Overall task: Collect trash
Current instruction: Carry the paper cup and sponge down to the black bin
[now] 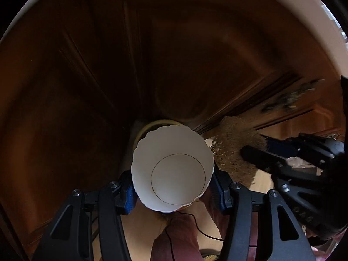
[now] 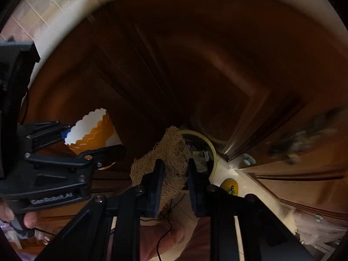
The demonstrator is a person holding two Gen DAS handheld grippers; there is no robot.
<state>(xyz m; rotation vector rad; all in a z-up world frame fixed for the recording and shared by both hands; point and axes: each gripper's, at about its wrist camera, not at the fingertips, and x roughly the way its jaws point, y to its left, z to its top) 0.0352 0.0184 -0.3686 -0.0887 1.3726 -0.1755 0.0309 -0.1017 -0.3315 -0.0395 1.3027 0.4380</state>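
Left gripper (image 1: 174,187) clamped on a white paper cup (image 1: 173,169) with a scalloped rim, 1 blue-padded finger (image 1: 128,195) pressed to each side of the wall. Cup mouth turned toward the left wrist camera, inside white and bare, a thin circle marking the base. Seen from the right wrist view, same paper cup (image 2: 93,130) orange on the outside with a white wavy band, tilted, held up in the left gripper (image 2: 87,148) well clear of any surface.

Right gripper (image 2: 174,174) closed part-way on a tan, fibrous loofah-like scrubber (image 2: 167,154), 2 dark fingers (image 2: 156,178) squeezing its lower half, the upper part sticking out beyond the tips. In the left wrist view, the same scrubber (image 1: 235,150) just to the right of the cup, right gripper (image 1: 261,152) reaching in from the right edge.

Beyond the scrubber, a round bin with a pale yellow rim (image 2: 213,152), some pale scraps inside, partly hidden behind the scrubber and fingers. Part of that same rim (image 1: 152,126) peeking out just behind the cup in the left view. Beside the bin, on a white ledge (image 2: 250,180), a yellow rounded object (image 2: 229,186) with a green and dark mark. Dark brown wooden panelling (image 2: 195,65) filling the background of both views, blurred.
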